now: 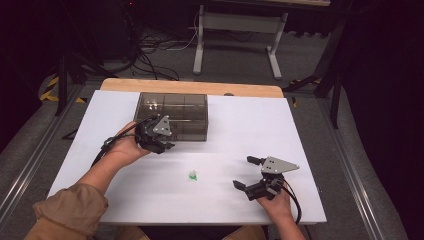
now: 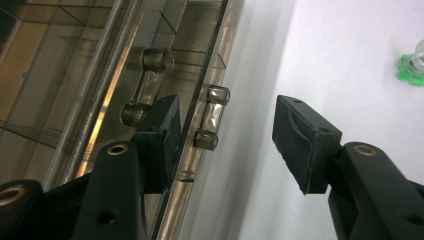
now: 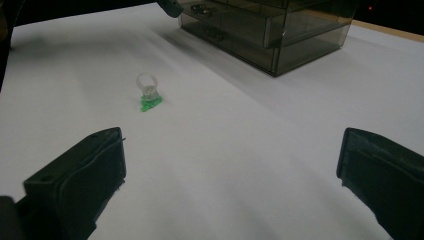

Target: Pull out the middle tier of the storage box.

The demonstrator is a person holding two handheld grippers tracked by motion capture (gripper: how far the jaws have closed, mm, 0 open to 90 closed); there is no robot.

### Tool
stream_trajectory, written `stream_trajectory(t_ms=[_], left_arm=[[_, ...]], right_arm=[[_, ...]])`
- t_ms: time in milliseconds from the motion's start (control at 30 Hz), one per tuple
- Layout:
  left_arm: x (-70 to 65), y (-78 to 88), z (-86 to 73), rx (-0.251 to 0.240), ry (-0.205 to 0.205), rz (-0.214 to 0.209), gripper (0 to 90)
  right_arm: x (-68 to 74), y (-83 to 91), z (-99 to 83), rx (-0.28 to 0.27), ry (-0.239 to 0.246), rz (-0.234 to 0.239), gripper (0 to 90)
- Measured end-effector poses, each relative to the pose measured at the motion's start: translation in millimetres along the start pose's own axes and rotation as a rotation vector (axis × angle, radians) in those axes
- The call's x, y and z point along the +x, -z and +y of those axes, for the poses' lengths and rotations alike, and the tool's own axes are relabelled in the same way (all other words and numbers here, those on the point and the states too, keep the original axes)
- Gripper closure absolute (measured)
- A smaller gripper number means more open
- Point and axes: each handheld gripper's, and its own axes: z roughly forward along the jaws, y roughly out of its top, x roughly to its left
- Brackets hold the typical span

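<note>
A smoky see-through drawer box [image 1: 172,115] stands at the back left of the white table top [image 1: 250,125]. My left gripper [image 1: 162,144] is at the box's front, open. In the left gripper view a small clear drawer handle [image 2: 211,117] lies between the jaws of my left gripper [image 2: 227,112]; the left pad is close beside it and the right pad stands well off. A small clear ring on a green base [image 1: 192,175] sits mid-table. My right gripper [image 1: 245,172] rests at the front right, open wide with nothing between its jaws, pointing toward the ring [image 3: 148,90].
A second drawer handle [image 2: 145,85] shows deeper in the box [image 2: 75,75]. The table's wooden back edge [image 1: 190,86] lies behind the box. Beyond it are floor cables [image 1: 150,50] and a desk frame [image 1: 240,30]. Metal rails [image 1: 30,160] run along both sides.
</note>
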Motion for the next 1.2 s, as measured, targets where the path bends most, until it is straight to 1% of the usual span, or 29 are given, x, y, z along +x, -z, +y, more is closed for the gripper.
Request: stream_trajectory(t_ms=[100, 200, 400, 500, 567, 633, 667, 700, 733, 800, 967, 1067, 1133, 1200], left_arm=[[-0.5, 0.4, 0.4, 0.003, -0.001, -0.006, 46.0], [-4.5, 0.6, 2.6, 0.007, -0.018, -0.008, 45.7], [-7.3, 2.8, 2.9, 0.01, -0.018, -0.026, 46.6], [-9.9, 3.7, 3.9, 0.016, -0.029, -0.029, 46.7], [-10.9, 3.9, 4.4, 0.02, -0.036, -0.026, 46.7], [-10.5, 3.7, 4.4, 0.019, -0.034, -0.025, 47.1], [-9.8, 3.3, 4.6, 0.017, -0.037, -0.016, 47.1], [-9.4, 2.7, 4.7, 0.019, -0.031, -0.005, 46.3], [-8.5, 1.9, 4.7, 0.02, -0.027, 0.0, 44.7], [-7.1, 0.0, 4.4, 0.024, -0.023, 0.005, 44.7], [-4.7, -6.2, 2.9, 0.044, -0.022, 0.005, 48.0], [-4.2, -9.1, 2.9, 0.058, -0.021, 0.01, 50.8], [-4.1, -10.6, 2.8, 0.06, -0.017, 0.013, 52.0], [-4.3, -11.8, 2.6, 0.068, -0.022, 0.019, 54.1]], right_arm=[[0.0, -0.1, -0.1, 0.0, 0.0, 0.001, 0.0], [0.0, -0.5, -0.1, 0.001, 0.0, 0.002, 0.0], [0.1, -0.8, -0.2, 0.003, 0.001, 0.004, 0.0], [0.1, -0.8, -0.2, 0.003, 0.001, 0.004, 0.0], [0.1, -0.9, -0.3, 0.004, 0.0, 0.005, 0.0], [0.1, -1.0, -0.3, 0.005, 0.0, 0.006, 0.0], [0.0, -1.1, -0.3, 0.005, 0.0, 0.006, 0.0], [0.1, -1.2, -0.4, 0.006, -0.001, 0.008, 0.0], [0.1, -1.4, -0.4, 0.007, -0.001, 0.009, 0.0], [0.3, -1.6, -0.3, 0.007, 0.001, 0.01, 0.0], [0.6, -1.2, -0.2, 0.005, 0.004, 0.008, 0.0], [0.5, -1.3, -0.2, 0.005, 0.004, 0.009, 0.0], [0.7, -1.2, -0.2, 0.004, 0.005, 0.011, 0.0], [0.7, -1.2, -0.2, 0.005, 0.004, 0.011, 0.0]])
